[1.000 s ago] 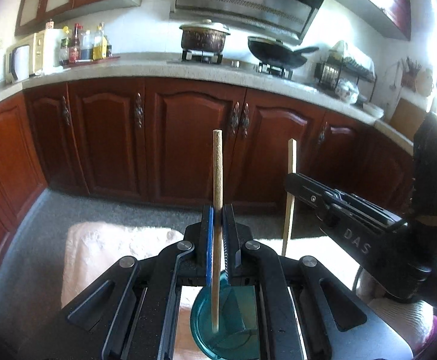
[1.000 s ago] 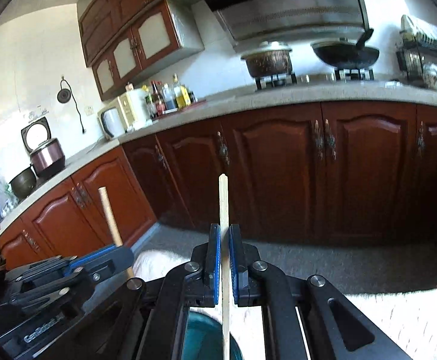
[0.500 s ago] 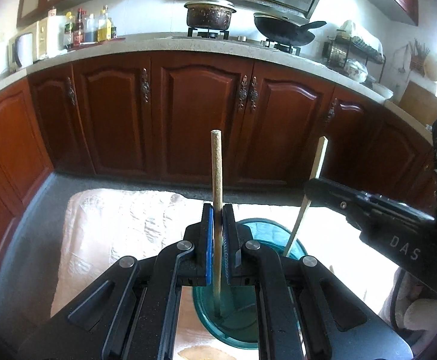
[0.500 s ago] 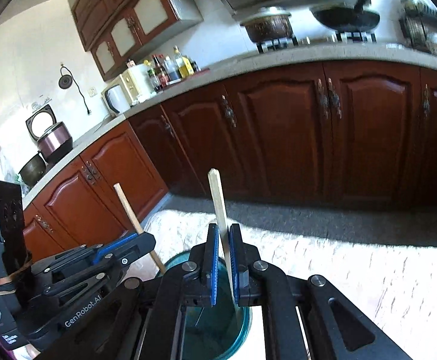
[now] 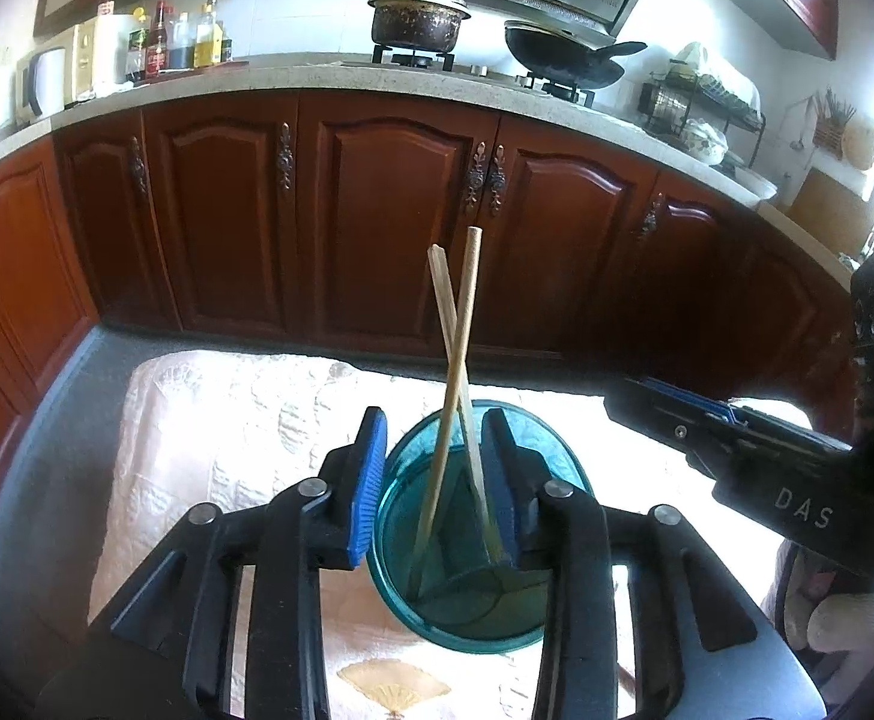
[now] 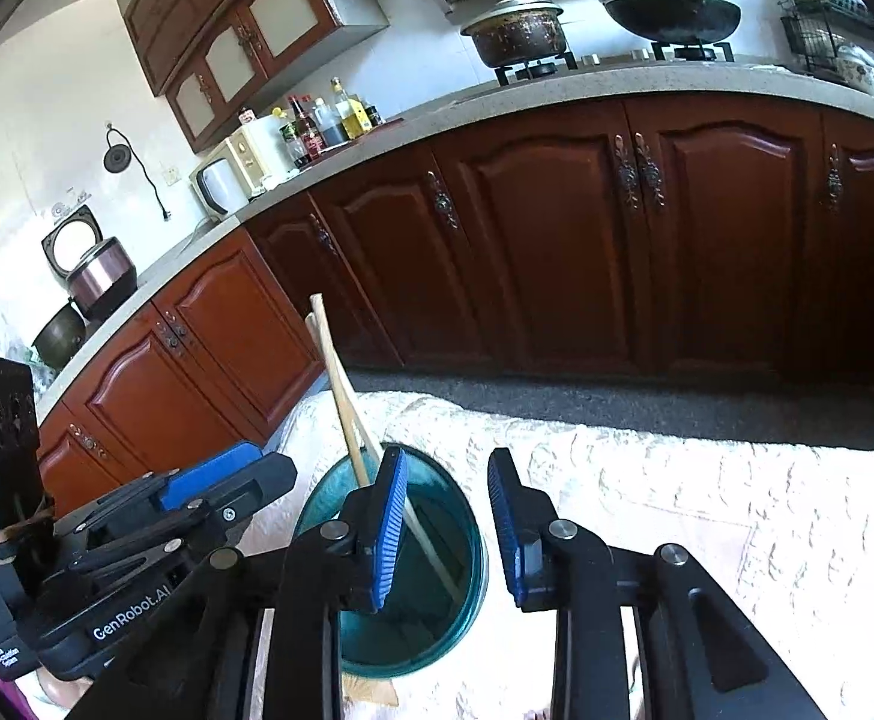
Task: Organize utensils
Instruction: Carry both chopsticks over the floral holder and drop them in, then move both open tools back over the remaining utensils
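Note:
Two wooden chopsticks [image 5: 458, 354] stand crossed in a teal glass cup [image 5: 533, 618] on the table; they also show in the right wrist view [image 6: 341, 396], inside the same cup [image 6: 467, 594]. My left gripper [image 5: 437, 480] is open, its jaws on either side of the chopsticks above the cup, holding nothing. My right gripper [image 6: 449, 516] is open and empty, just right of the cup. In the left wrist view the right gripper [image 5: 755, 456] appears at the right. In the right wrist view the left gripper [image 6: 221, 492] appears at the left.
A pale embroidered tablecloth [image 5: 227, 420] covers the table. Dark red kitchen cabinets [image 5: 401, 216] and a counter with a pot [image 5: 416, 21], a wok [image 5: 569, 60] and bottles [image 5: 179, 36] stand behind. A grey floor strip [image 6: 647, 402] lies between table and cabinets.
Both grippers opened and let go of their chopsticks. The chopsticks dropped into the teal cup and now lean crossed against each other.

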{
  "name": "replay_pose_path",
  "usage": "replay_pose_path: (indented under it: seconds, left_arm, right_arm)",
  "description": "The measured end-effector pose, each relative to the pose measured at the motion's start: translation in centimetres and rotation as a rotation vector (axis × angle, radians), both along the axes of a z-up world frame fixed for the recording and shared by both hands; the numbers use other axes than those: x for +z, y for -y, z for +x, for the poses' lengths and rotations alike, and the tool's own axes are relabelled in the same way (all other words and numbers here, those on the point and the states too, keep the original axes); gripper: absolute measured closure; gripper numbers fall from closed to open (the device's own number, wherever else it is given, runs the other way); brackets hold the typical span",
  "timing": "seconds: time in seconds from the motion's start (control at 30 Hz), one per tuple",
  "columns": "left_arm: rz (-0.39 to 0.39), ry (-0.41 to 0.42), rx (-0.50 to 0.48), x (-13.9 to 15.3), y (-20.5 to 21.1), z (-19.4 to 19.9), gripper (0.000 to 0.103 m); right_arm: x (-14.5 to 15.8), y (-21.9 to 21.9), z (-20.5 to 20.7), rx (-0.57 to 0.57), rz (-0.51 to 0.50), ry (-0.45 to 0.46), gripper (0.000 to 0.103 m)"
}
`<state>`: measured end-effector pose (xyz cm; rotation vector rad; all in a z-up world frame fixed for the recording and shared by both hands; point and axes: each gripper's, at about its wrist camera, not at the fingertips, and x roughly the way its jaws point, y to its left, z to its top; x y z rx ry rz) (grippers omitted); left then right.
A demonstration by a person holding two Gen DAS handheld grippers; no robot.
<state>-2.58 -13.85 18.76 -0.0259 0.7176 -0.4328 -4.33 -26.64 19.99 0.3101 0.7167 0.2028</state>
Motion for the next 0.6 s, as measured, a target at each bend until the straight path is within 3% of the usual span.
replay_pose_path:
  seconds: [0.3,0.6]
  left_arm:
    - [0.007,0.010,-0.014,0.4,0.3,-2.7,0.061]
    - [0.036,0.016,-0.028,0.4,1.1,-5.9,0.059]
  right_arm:
    - [0.9,-0.6,-3.5,-0.015,-0.053,0.016,0.071]
    - [1.1,-0.6,-7.3,-0.064,-0.080,0.003,0.066]
